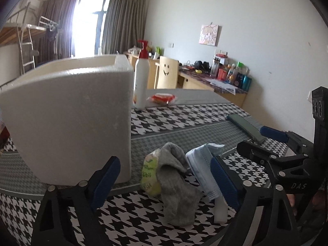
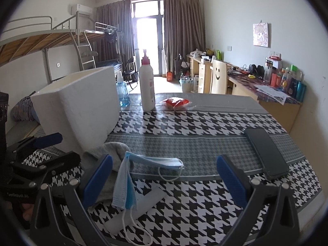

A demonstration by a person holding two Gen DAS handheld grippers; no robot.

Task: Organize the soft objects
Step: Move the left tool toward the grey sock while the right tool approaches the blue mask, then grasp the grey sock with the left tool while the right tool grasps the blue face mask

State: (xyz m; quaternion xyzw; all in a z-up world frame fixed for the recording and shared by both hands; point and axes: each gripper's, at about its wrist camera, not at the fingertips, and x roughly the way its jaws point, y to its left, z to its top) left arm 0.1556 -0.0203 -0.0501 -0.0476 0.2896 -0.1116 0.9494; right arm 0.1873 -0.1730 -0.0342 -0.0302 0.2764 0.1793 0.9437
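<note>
A grey cloth (image 1: pixel 176 182) lies crumpled on the houndstooth table, with a green packet (image 1: pixel 148 176) against its left side and a pale blue face mask (image 1: pixel 203 170) to its right. A white foam box (image 1: pixel 67 123) stands upright just left of them. My left gripper (image 1: pixel 164 178) is open, its fingers either side of the cloth and packet. My right gripper (image 2: pixel 166 176) is open; the mask (image 2: pixel 143 168) hangs by its left finger over a white block (image 2: pixel 141 207), with the grey cloth (image 2: pixel 110 151) behind. The right gripper also shows in the left wrist view (image 1: pixel 260 141).
A dark phone (image 2: pixel 266 151) lies at the table's right side. A white pump bottle (image 2: pixel 147 86) and a red-and-white packet (image 2: pixel 176 102) stand at the far side, with a blue spray bottle (image 2: pixel 123 92) behind the foam box. A desk and chair stand beyond.
</note>
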